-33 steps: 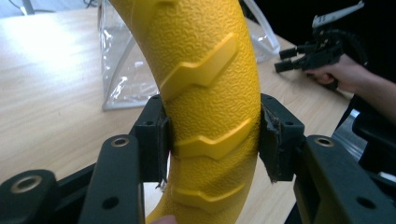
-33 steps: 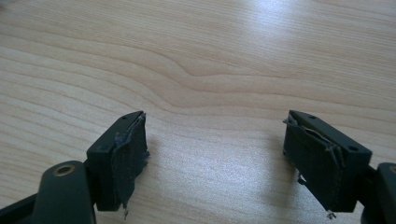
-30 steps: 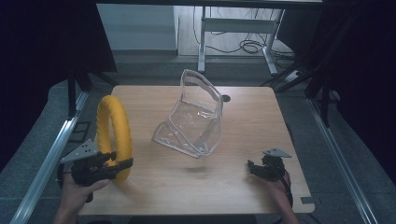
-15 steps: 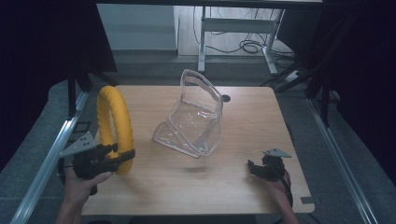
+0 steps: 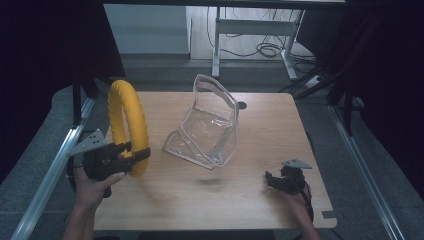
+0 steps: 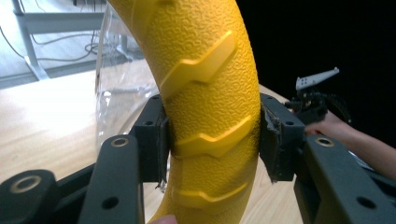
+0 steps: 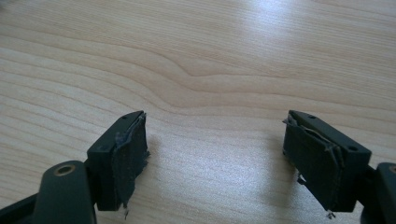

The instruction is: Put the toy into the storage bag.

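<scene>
- Currently the left hand-held gripper (image 5: 131, 156) clamps the yellow ring (image 5: 127, 120), upright above the table's (image 5: 260, 200) left edge.
- Keep that squeeze firm; carry it toward the clear plastic bag's (image 5: 207, 130) mouth.
- Right hand-held gripper (image 5: 272, 181) rests open, empty, free to steady the bag.

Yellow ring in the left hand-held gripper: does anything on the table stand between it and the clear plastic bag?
Nothing visible does. The left hand-held gripper is shut on the yellow ring, held upright at the table's left edge. Only bare wooden table lies between it and the clear plastic bag. The right hand-held gripper sits open, far off.
</scene>
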The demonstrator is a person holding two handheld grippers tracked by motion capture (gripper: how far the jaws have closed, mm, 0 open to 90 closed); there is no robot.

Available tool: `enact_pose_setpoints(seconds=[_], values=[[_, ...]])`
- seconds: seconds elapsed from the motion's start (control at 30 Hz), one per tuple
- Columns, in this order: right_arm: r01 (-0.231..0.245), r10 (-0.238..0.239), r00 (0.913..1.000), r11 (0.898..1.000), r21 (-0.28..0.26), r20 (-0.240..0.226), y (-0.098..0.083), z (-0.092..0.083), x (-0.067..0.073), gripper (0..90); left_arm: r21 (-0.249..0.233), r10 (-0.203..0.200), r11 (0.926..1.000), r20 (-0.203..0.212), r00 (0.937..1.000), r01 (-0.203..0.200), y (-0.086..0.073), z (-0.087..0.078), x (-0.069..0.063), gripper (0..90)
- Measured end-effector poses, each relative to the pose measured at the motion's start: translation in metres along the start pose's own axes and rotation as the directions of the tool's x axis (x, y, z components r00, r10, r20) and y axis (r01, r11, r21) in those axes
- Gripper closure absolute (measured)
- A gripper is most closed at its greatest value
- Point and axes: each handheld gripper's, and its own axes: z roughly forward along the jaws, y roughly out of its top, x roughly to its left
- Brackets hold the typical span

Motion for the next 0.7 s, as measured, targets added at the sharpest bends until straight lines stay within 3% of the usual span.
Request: enact_pose_setpoints(seconds=[0.7], values=[[-0.002, 0.002, 1.0, 1.0, 0.004, 0.0, 0.0, 0.0, 0.0, 21.8, -0.082, 0.035, 0.9961, 0.057, 0.9977, -0.03, 0.041, 0.018, -0.014, 50.7]])
